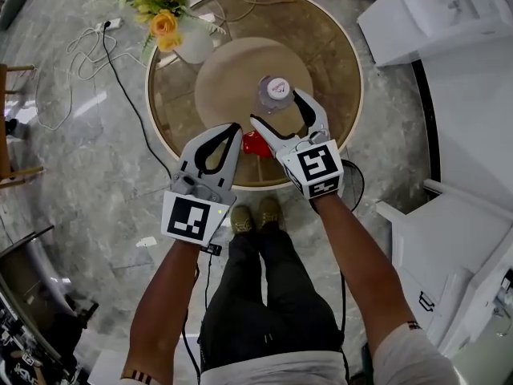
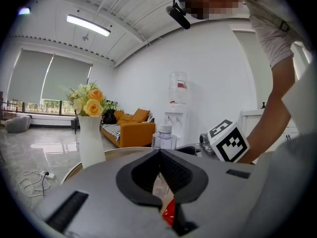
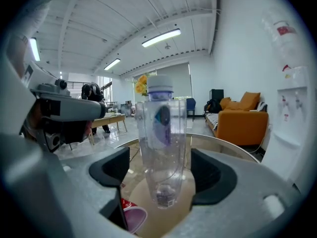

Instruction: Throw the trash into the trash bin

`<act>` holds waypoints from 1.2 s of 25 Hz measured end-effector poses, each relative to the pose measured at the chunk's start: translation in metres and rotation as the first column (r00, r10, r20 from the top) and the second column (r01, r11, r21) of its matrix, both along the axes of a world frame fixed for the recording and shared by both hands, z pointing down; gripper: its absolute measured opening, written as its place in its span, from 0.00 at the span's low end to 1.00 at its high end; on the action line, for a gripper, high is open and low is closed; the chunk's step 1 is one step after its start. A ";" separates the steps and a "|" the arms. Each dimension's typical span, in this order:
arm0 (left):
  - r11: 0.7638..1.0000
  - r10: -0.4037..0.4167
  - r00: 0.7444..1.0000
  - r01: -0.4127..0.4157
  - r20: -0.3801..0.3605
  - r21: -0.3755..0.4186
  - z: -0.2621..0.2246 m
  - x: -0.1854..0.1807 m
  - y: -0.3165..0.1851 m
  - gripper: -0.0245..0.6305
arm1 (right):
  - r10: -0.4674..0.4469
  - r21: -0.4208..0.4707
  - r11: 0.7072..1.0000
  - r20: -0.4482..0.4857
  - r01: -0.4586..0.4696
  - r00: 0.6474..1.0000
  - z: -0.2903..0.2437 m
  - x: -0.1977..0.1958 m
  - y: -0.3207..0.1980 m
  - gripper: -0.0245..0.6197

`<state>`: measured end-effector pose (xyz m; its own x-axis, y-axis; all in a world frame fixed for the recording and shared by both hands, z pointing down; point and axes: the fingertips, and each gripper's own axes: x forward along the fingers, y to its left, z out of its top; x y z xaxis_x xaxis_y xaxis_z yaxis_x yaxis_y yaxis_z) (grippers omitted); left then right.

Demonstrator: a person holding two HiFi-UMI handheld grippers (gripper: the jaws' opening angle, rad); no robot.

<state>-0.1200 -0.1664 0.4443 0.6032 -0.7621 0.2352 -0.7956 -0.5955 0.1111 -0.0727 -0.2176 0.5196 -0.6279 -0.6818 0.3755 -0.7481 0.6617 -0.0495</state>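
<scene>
A clear plastic bottle [image 1: 275, 93] with a white cap stands upright on the beige mat [image 1: 224, 79] of a round glass table [image 1: 329, 62]. My right gripper [image 1: 276, 107] is open, one jaw on each side of the bottle. In the right gripper view the bottle [image 3: 161, 143] sits between the pads with a gap on both sides. A red cup [image 1: 255, 144] lies on its side near the table's front edge, between the two grippers, and it also shows as the red cup [image 3: 131, 216] low in the right gripper view. My left gripper [image 1: 235, 127] is shut and empty, just left of the cup.
A white vase of yellow flowers [image 1: 188, 42] stands at the table's far left. Cables [image 1: 88, 46] trail over the marble floor on the left. White cabinets [image 1: 449, 239] line the right side. The person's shoes [image 1: 255, 215] are at the table's near edge.
</scene>
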 end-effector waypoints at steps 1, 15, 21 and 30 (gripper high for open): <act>1.000 0.003 1.000 -0.003 0.004 -0.005 0.003 -0.001 -0.001 0.04 | -0.003 -0.006 1.000 -0.001 0.003 1.000 0.004 -0.002 -0.003 0.62; 0.999 0.041 0.999 -0.041 -0.009 -0.018 0.016 -0.001 -0.008 0.04 | 0.002 0.034 0.999 -0.019 -0.002 1.000 0.011 -0.010 -0.020 0.51; 0.998 0.057 0.998 -0.057 -0.013 -0.004 0.012 0.005 -0.006 0.04 | 0.033 0.085 0.996 -0.003 -0.033 0.999 -0.018 -0.003 -0.010 0.51; 0.986 0.161 0.987 -0.162 0.030 0.050 -0.008 0.042 0.019 0.04 | 0.139 0.151 0.978 0.038 -0.143 0.990 -0.064 0.041 0.027 0.51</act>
<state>-0.0777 -0.1478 0.4362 0.7135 -0.6667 0.2153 -0.6908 -0.7208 0.0571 -0.0315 -0.1911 0.4554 -0.5301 -0.8121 0.2438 -0.8341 0.5512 0.0225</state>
